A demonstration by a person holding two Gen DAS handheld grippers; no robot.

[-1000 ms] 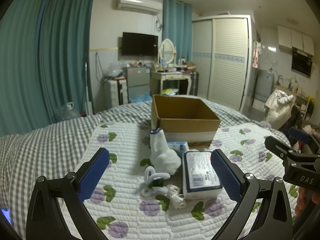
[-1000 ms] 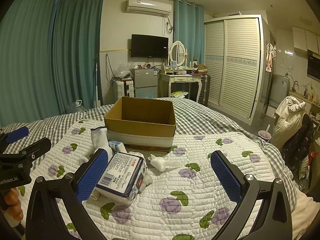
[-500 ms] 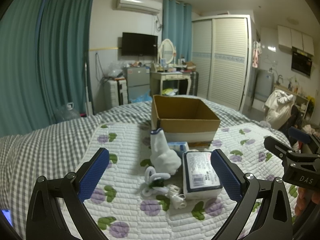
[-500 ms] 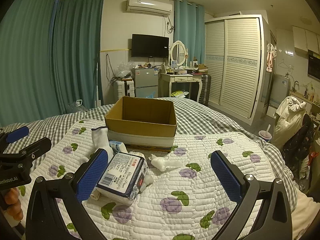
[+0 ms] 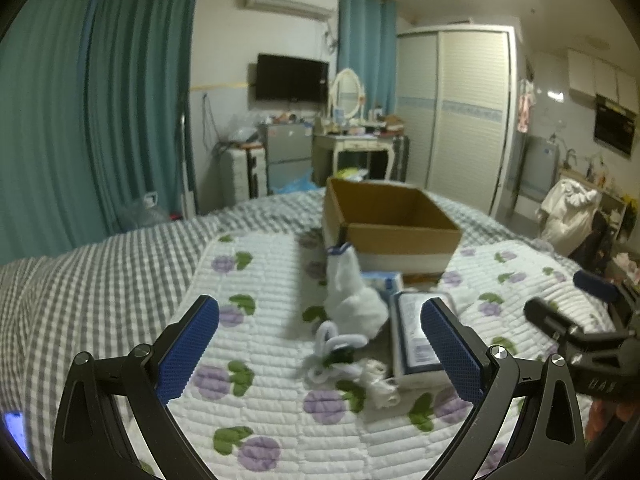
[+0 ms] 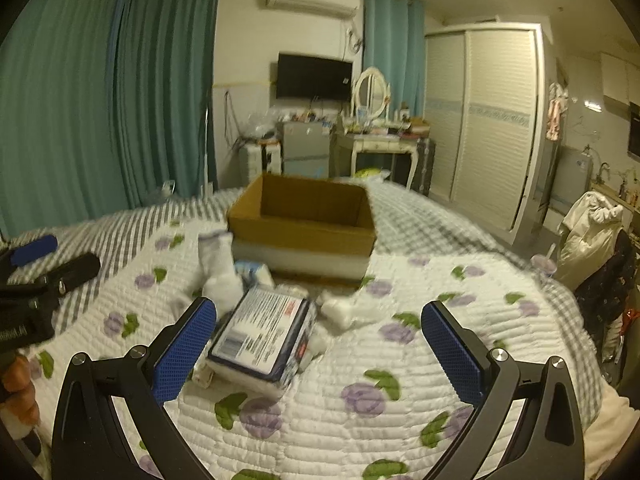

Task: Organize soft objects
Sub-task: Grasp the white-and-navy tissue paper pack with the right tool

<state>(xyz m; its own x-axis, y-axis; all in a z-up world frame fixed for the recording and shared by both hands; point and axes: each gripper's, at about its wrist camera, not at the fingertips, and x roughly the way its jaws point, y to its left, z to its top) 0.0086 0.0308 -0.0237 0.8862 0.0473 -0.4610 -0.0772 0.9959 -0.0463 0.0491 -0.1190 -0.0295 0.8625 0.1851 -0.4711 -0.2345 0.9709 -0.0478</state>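
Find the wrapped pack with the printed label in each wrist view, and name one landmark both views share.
Left wrist view: the labelled pack lies right of centre, partly behind the left gripper's right finger.
Right wrist view: the labelled pack lies left of centre, low.
Shared landmark: the cardboard box behind it.

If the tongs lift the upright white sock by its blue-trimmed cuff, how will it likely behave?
The upright white sock with blue-trimmed cuff looks like soft knit bunched at its base, so it would probably sag and unfold, not keep its shape. It seems light and should lift easily. Leaning by the brown cardboard box, it would likely topple if nudged.
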